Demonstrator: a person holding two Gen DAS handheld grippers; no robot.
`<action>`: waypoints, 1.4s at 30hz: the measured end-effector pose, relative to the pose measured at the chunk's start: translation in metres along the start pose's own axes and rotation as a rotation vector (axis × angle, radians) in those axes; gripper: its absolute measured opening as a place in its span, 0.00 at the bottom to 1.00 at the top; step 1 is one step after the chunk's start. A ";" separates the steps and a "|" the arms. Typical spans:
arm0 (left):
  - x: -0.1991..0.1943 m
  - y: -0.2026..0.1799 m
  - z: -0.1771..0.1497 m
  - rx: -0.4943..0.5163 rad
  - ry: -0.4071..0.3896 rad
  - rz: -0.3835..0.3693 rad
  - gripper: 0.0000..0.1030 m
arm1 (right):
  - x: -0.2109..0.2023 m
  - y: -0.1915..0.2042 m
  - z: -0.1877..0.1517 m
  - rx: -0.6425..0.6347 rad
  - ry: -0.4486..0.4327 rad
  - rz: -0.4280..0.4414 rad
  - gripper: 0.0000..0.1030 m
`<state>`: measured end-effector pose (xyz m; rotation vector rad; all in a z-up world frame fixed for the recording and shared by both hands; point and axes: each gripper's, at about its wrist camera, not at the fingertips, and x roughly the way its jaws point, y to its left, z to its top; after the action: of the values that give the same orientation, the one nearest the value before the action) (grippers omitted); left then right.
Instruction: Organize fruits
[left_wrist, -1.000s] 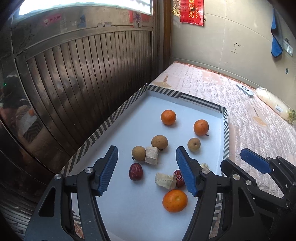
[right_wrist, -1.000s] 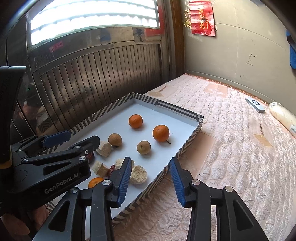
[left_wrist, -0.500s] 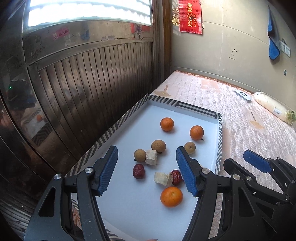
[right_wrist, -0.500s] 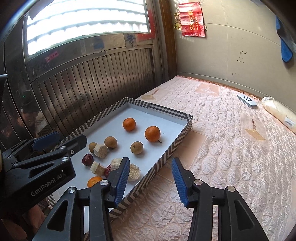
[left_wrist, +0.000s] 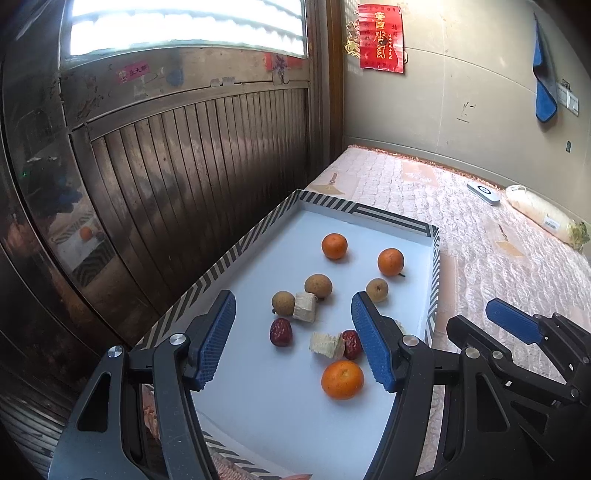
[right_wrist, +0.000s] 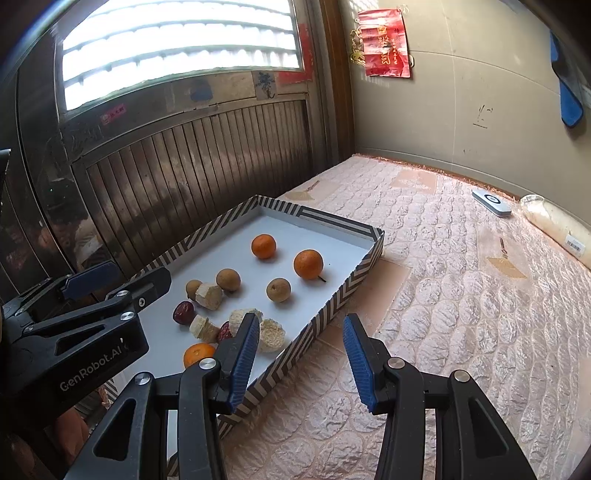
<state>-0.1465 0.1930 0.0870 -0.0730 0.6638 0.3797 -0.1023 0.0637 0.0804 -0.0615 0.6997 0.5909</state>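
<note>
The left gripper (left_wrist: 291, 339) is hanging spread wide and empty over the striped tray (left_wrist: 236, 254), fruits lying ahead between its fingers. The right gripper (right_wrist: 299, 358), likewise released, is straddling the tray's right edge, open mattress (right_wrist: 461, 295) lying rightward.

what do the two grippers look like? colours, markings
Both match: black skeletal plastic frames with cut-outs, silver pivot screws, blue ribbed finger pads. The left gripper carries white "GenRobot.AI" lettering on its side, readable in the right wrist view. The right gripper shows no lettering. No cables or sleeves visible.
</note>
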 end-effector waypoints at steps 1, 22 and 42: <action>-0.001 0.000 0.000 0.000 -0.003 0.000 0.64 | -0.001 0.000 -0.001 -0.002 0.000 -0.001 0.44; -0.007 0.002 -0.004 -0.008 -0.010 0.006 0.64 | -0.004 0.008 -0.003 -0.026 0.007 0.007 0.44; -0.003 -0.016 -0.002 0.041 -0.030 0.006 0.64 | -0.005 -0.011 -0.005 0.003 0.014 -0.010 0.44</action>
<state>-0.1440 0.1769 0.0858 -0.0263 0.6420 0.3727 -0.1024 0.0506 0.0778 -0.0657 0.7134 0.5805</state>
